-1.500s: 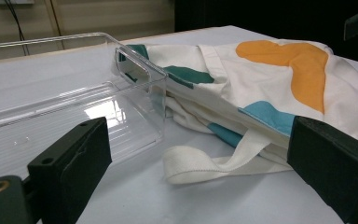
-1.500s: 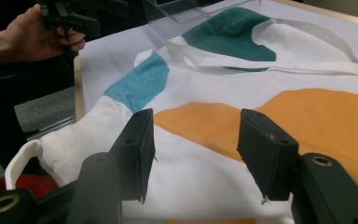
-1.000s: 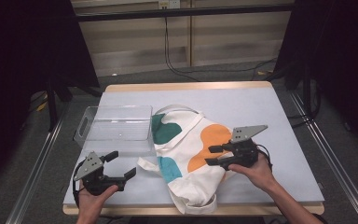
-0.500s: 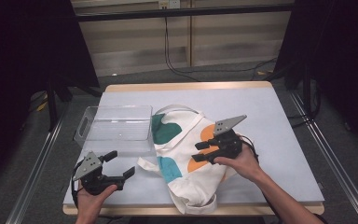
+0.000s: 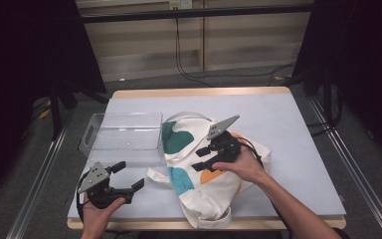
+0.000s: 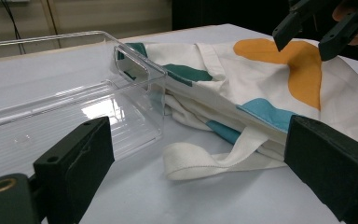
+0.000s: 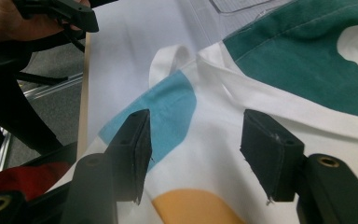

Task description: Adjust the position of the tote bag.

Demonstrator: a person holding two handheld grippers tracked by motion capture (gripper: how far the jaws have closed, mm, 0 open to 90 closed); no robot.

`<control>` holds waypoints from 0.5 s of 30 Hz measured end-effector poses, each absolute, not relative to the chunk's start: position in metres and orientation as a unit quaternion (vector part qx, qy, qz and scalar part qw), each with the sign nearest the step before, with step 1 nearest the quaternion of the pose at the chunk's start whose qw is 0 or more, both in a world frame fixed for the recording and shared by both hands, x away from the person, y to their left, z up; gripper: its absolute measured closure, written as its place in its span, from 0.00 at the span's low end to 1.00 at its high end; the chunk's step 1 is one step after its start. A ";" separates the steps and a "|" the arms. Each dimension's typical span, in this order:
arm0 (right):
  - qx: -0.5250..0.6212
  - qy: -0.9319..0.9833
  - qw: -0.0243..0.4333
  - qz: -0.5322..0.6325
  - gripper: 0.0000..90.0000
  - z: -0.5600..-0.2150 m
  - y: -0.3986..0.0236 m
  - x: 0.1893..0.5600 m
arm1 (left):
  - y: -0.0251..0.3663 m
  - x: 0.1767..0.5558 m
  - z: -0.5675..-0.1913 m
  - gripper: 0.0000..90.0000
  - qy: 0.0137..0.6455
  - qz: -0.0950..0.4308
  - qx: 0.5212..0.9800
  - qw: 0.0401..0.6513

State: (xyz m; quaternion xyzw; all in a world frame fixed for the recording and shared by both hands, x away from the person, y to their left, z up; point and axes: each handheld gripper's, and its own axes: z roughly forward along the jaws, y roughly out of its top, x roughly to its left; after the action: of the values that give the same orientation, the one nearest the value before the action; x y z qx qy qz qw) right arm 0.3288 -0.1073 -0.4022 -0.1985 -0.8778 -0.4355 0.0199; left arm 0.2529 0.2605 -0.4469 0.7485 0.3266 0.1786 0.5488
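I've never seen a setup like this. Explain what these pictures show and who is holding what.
A person sits at a table with a hand-held two-jaw tool in each hand. One picture looks down from above; the other two come from cameras riding on each tool, looking along its black jaws. On the table lie a cloth tote bag with coloured patches and a clear plastic tray. The left gripper waits open near the tray. The right gripper hovers open over the bag, its jaws just widened, holding nothing.
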 end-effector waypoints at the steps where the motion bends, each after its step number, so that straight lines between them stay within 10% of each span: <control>1: -0.195 -0.880 0.022 -0.434 0.47 -0.403 -0.104 0.331 | 0.261 0.253 -0.447 0.09 0.325 0.179 0.748 0.550; 15: -0.183 -0.906 0.043 -0.378 0.43 -0.407 -0.046 0.355 | 0.260 0.252 -0.447 0.09 0.325 0.180 0.753 0.543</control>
State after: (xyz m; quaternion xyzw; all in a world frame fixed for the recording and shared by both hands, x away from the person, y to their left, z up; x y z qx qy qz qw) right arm 0.3549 -0.0463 -0.4073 -0.1833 -0.9064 -0.3782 0.0431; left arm 0.2521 0.2595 -0.4470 0.7526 0.3253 0.1803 0.5433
